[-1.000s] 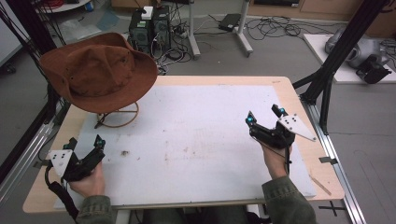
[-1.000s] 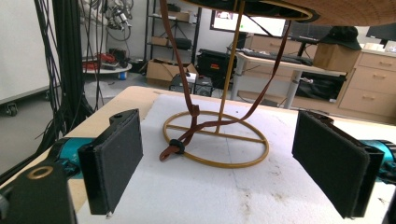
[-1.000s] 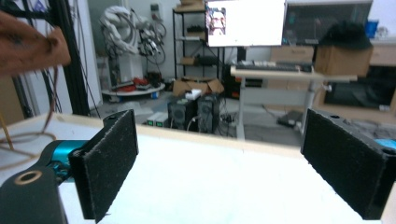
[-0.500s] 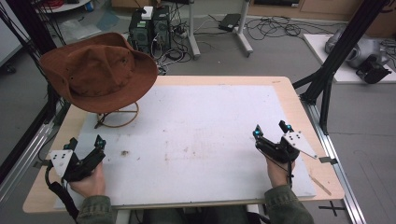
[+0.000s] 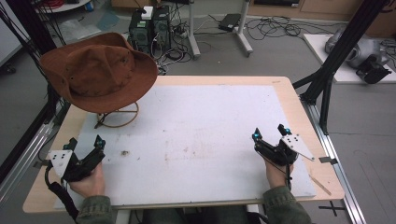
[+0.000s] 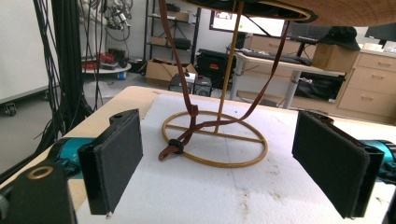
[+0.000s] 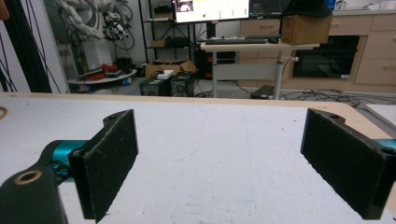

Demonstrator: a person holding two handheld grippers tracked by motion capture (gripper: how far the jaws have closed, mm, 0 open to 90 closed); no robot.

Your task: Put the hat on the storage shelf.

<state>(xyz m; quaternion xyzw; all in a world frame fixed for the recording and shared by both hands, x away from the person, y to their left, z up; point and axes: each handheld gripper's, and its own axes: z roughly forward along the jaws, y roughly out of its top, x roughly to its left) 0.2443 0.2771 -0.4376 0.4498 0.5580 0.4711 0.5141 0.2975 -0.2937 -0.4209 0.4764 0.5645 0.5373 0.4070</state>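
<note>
The brown hat [image 5: 98, 70] is sitting on top of a thin wire stand [image 5: 116, 115] at the far left corner of the table [image 5: 280, 84], and its chin strap [image 6: 187, 126] is hanging down to the ring base of the stand. The left gripper [image 5: 85, 144] is resting near the left front edge, pointing toward the stand but well apart from it; its jaws are standing wide apart with nothing between them. The right gripper [image 5: 270, 133] is lying near the right front edge, far from the hat, and its jaws are also spread wide and are holding nothing. Judging from this, the hat is already in its place on the stand, or perhaps is not yet taken; the pictures are not deciding this. Nothing is being touched now.
</note>
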